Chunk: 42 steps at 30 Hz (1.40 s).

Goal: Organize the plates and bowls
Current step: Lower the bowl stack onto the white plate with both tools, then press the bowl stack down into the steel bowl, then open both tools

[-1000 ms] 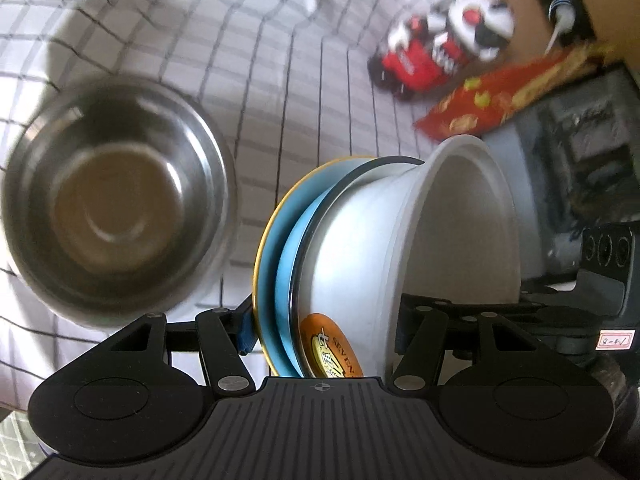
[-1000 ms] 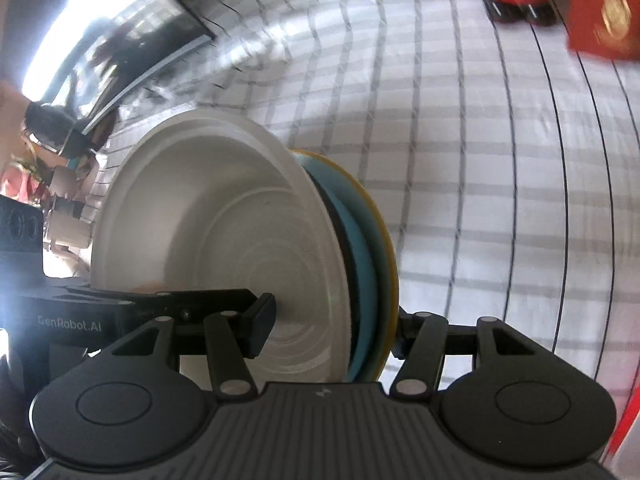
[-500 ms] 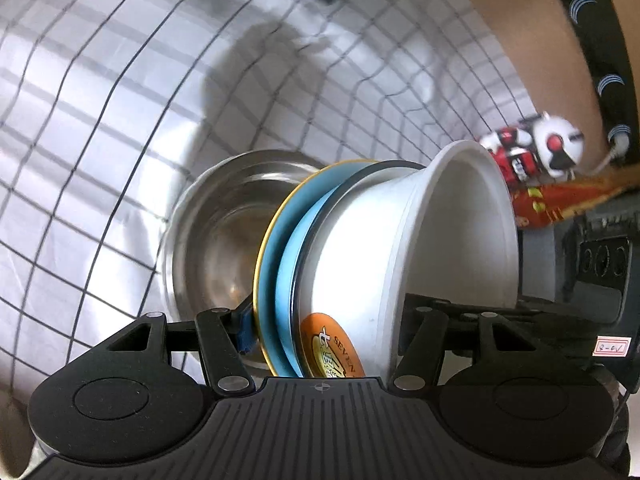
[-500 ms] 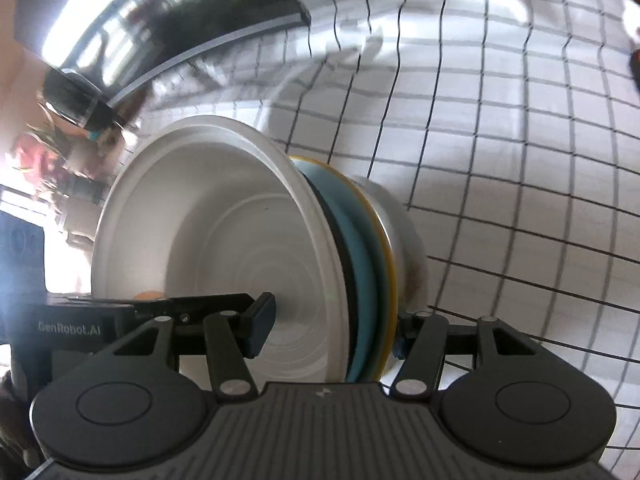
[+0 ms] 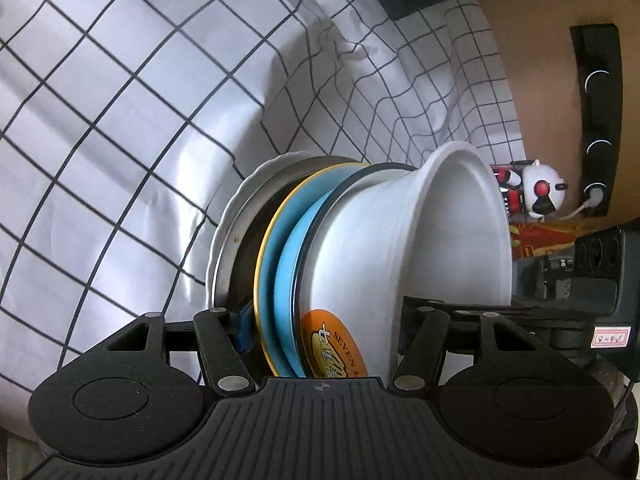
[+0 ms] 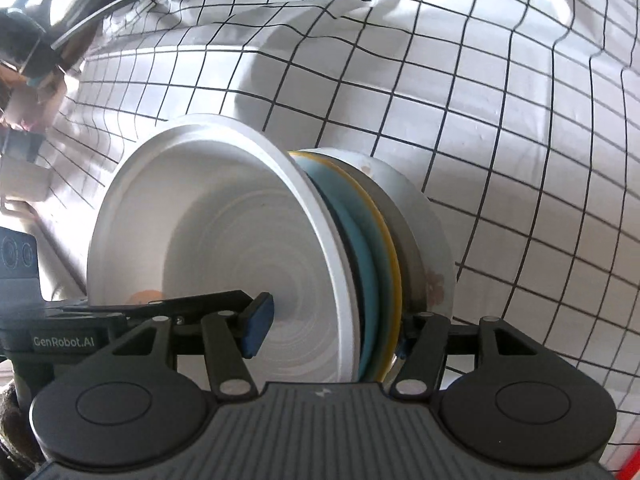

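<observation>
A stack is clamped between both grippers: a white bowl (image 5: 420, 248) with an orange label, a blue plate (image 5: 276, 280) with a yellow rim, and a dark-rimmed dish. It now rests in a steel bowl (image 5: 244, 236) set on a white scalloped plate (image 5: 224, 224). My left gripper (image 5: 320, 332) is shut on the stack from one side. My right gripper (image 6: 332, 320) is shut on it from the other; the white bowl (image 6: 224, 248), blue plate (image 6: 372, 248), and white plate (image 6: 424, 216) show there.
A white tablecloth with a black grid (image 5: 120, 120) covers the table. A red and white toy robot (image 5: 532, 192) and a red packet (image 5: 548, 236) lie at the far right, near black equipment (image 5: 580, 268).
The held stack has moved over the steel bowl and come down into it. The steel bowl and a white plate under it now sit right behind the stack.
</observation>
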{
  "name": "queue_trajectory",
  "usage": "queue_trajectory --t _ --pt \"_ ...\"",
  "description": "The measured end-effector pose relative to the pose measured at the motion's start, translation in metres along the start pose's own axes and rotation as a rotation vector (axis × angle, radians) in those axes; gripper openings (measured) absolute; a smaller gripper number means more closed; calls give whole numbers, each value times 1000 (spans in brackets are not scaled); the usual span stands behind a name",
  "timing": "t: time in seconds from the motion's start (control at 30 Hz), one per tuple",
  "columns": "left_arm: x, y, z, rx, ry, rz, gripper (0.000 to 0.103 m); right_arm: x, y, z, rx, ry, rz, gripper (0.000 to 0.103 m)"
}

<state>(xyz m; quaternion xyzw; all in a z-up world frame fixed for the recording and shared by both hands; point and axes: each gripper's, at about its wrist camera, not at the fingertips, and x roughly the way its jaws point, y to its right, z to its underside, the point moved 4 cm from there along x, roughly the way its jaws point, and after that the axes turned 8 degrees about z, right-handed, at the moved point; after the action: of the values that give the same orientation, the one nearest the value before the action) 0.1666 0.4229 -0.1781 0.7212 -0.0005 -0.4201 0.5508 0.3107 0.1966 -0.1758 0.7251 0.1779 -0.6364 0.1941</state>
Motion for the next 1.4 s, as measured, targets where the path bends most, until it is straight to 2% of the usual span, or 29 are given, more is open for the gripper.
queue_trajectory --t 0.1,0.33,0.6,0.67,0.77,1.07,1.2,1.3,1.33,1.4 --pt "-2 0 0 19 -18 -31 65 1 -2 -2 4 -23 13 60" --pt "-3 -2 -2 10 -18 -10 63 3 14 -3 83 -69 -1 60" --pt "-3 0 -4 6 -32 -20 60 -17 14 1 61 7 15 60" --pt "-4 4 -5 12 -34 -11 59 -24 14 1 32 61 50 57" --pt "-2 10 -5 36 -47 -51 59 -40 13 1 -11 142 53 57" --pt "-12 17 -2 40 -46 -95 58 -33 29 7 52 135 -46 57" --pt "-24 23 -1 61 -30 -132 58 -32 26 9 50 144 -49 57" --pt "-30 24 -2 51 -24 -122 58 -30 23 9 53 134 -67 58" --pt "-32 25 -4 50 -14 -110 52 -29 22 8 54 133 -61 58" --pt "-37 28 -6 42 -12 -91 52 -31 18 6 47 146 -61 59"
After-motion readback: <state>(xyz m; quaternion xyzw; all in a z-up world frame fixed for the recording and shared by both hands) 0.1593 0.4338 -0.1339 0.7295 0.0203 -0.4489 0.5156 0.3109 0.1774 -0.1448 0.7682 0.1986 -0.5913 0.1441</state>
